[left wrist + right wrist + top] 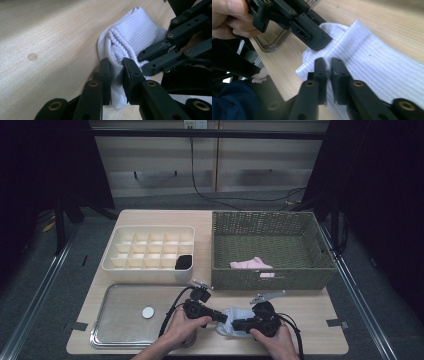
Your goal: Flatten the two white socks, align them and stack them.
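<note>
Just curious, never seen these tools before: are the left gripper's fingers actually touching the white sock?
Touching. In the left gripper view, the left gripper has its fingers pinched on a fold of the white sock.

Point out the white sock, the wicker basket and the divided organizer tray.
white sock (372,62): right gripper view, ribbed leg.
wicker basket (272,279): high view, front wall.
divided organizer tray (142,272): high view, front rim.
</note>
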`<state>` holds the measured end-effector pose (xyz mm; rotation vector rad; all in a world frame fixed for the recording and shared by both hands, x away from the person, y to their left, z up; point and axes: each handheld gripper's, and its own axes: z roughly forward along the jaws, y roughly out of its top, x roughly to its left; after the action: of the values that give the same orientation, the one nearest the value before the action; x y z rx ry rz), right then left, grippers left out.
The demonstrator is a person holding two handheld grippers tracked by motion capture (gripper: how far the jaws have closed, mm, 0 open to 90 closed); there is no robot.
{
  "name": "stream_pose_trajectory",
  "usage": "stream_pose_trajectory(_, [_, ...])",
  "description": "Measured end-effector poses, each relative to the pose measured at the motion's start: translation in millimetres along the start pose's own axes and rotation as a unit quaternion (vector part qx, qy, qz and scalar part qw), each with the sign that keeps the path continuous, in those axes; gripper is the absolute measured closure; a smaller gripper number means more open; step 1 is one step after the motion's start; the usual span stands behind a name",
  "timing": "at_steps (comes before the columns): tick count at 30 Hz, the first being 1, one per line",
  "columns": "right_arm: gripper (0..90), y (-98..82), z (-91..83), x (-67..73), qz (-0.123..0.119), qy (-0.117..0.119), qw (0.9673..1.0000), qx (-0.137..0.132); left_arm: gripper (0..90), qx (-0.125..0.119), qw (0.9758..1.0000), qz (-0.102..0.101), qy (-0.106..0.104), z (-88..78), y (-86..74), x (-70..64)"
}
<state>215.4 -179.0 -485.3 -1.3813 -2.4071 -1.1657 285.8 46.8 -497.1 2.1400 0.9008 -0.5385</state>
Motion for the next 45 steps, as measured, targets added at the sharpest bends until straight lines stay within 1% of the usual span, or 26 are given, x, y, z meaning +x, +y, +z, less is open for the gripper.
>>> stream_pose_trajectory(5, [86.7, -0.3, -2.6, 3.2, -0.012, 0.005, 0.9999, -0.002, 80.0, -0.007, 0.9999, -0.013, 0.003, 0.7, -0.9, 0.6])
stream_pose_trajectory(6, [86.9, -0.9, -5.2, 3.6, -0.014, 0.019, 0.9997, -0.005, 80.0, -0.003, 1.0000, -0.009, 0.004, 0.2, -0.8, 1.0])
stream_pose_trajectory(7, [87.1, -1.4, -6.4, 4.0, -0.013, 0.021, 0.9997, -0.006, 80.1, -0.002, 1.0000, -0.006, 0.005, 0.1, -0.9, 1.0])
stream_pose_trajectory(9, [87.1, -2.2, -9.0, 5.2, -0.015, 0.036, 0.9992, -0.011, 80.1, -0.002, 0.9999, -0.006, 0.009, 0.2, -1.1, 0.6])
stream_pose_trajectory(12, [87.1, -1.0, -13.3, 7.4, -0.015, 0.051, 0.9984, -0.018, 80.1, -0.006, 0.9999, -0.010, 0.012, 0.4, -1.5, -0.6])
stream_pose_trajectory(15, [87.1, -0.9, -12.6, 7.7, -0.014, 0.053, 0.9983, -0.020, 80.1, -0.005, 0.9999, -0.007, 0.013, 0.5, -1.6, -0.5])
stream_pose_trajectory(16, [87.0, -2.1, -7.5, 8.0, -0.017, 0.051, 0.9985, -0.005, 80.1, -0.010, 0.9998, -0.010, 0.014, 0.3, -1.6, -0.8])
stream_pose_trajectory(17, [87.0, -2.1, -7.5, 8.0, -0.017, 0.051, 0.9985, -0.005, 79.9, -0.010, 0.9998, -0.010, 0.014, 0.3, -1.6, -0.8])
stream_pose_trajectory(19, [87.0, -4.3, 0.0, 6.5, -0.014, 0.045, 0.9988, 0.010, 78.1, -0.010, 0.9998, -0.011, 0.011, 0.0, -1.4, -0.4])
stream_pose_trajectory(20, [87.0, -4.9, 1.4, 5.6, -0.011, 0.042, 0.9990, 0.012, 76.2, -0.019, 0.9997, -0.013, 0.006, -2.0, -1.1, 0.1])
stream_pose_trajectory(21, [86.9, -5.2, 2.1, 4.7, -0.010, 0.044, 0.9989, 0.014, 74.4, -0.019, 0.9997, -0.013, 0.006, -2.0, -1.1, 0.1])
stream_pose_trajectory(22, [86.8, -5.4, 2.2, 4.6, -0.011, 0.041, 0.9990, 0.014, 72.6, -0.028, 0.9996, -0.009, -0.005, -4.7, -0.8, 0.0])
stream_pose_trajectory(24, [86.7, -5.5, 2.2, 4.6, -0.011, 0.041, 0.9990, 0.013, 70.9, -0.041, 0.9991, -0.007, -0.011, -8.9, 1.3, -2.3])
stream_pose_trajectory(25, [86.5, -6.0, 3.3, 4.7, -0.011, 0.041, 0.9990, 0.013, 65.5, -0.040, 0.9991, -0.006, -0.013, -8.9, 3.5, -1.6])
stream_pose_trajectory(27, [86.0, -6.1, 4.3, 4.3, -0.010, 0.040, 0.9990, 0.015, 59.6, -0.030, 0.9994, -0.011, -0.008, -3.7, 3.8, -2.2])
stream_pose_trajectory(28, [85.4, -5.9, 4.4, 3.9, -0.012, 0.040, 0.9990, 0.014, 57.8, -0.033, 0.9993, -0.013, -0.008, -0.4, 3.6, -2.9])
stream_pose_trajectory(29, [84.7, -5.6, 4.1, 4.0, -0.009, 0.039, 0.9991, 0.013, 57.3, -0.023, 0.9997, -0.009, -0.007, 2.5, 3.8, -3.0])
stream_pose_trajectory(30, [84.1, -5.4, 3.5, 4.0, -0.007, 0.040, 0.9991, 0.011, 57.6, -0.022, 0.9997, -0.004, -0.003, 4.6, 3.8, -3.2])
stream_pose_trajectory(31, [82.9, -5.2, 2.0, 4.4, -0.011, 0.039, 0.9991, 0.009, 59.5, -0.020, 0.9998, -0.002, 0.007, 5.0, 4.1, -2.8])
stream_pose_trajectory(32, [80.8, -5.3, -0.1, 5.0, -0.009, 0.040, 0.9991, 0.004, 63.3, -0.015, 0.9999, -0.008, 0.002, 4.3, 4.6, -0.9])
stream_pose_trajectory(35, [77.4, -5.1, -8.9, 4.7, -0.007, 0.037, 0.9993, -0.004, 68.8, -0.012, 0.9999, -0.010, 0.002, 1.6, 4.8, 1.4])
stream_pose_trajectory(37, [77.5, -5.2, -12.7, 3.9, -0.005, 0.036, 0.9993, -0.010, 69.2, -0.015, 0.9998, -0.013, 0.002, 2.0, 4.8, 1.1])
stream_pose_trajectory(38, [76.5, -5.5, -21.9, 0.8, -0.001, 0.032, 0.9993, -0.018, 69.7, -0.013, 0.9999, -0.008, 0.003, 2.1, 4.7, 1.0])
stream_pose_trajectory(40, [76.5, -7.3, -33.1, -2.5, 0.006, 0.027, 0.9990, -0.034, 70.3, -0.014, 0.9998, -0.008, 0.008, 2.3, 4.0, -0.8])
stream_pose_trajectory(43, [76.6, -11.9, -51.4, -10.5, 0.026, 0.009, 0.9980, -0.058, 71.9, -0.008, 0.9999, -0.005, 0.006, 1.3, 2.9, 0.3])
stream_pose_trajectory(45, [71.7, -15.6, -62.3, -17.1, 0.036, -0.010, 0.9969, -0.068, 72.4, -0.009, 0.9999, -0.004, 0.009, 1.5, 2.0, 0.1])
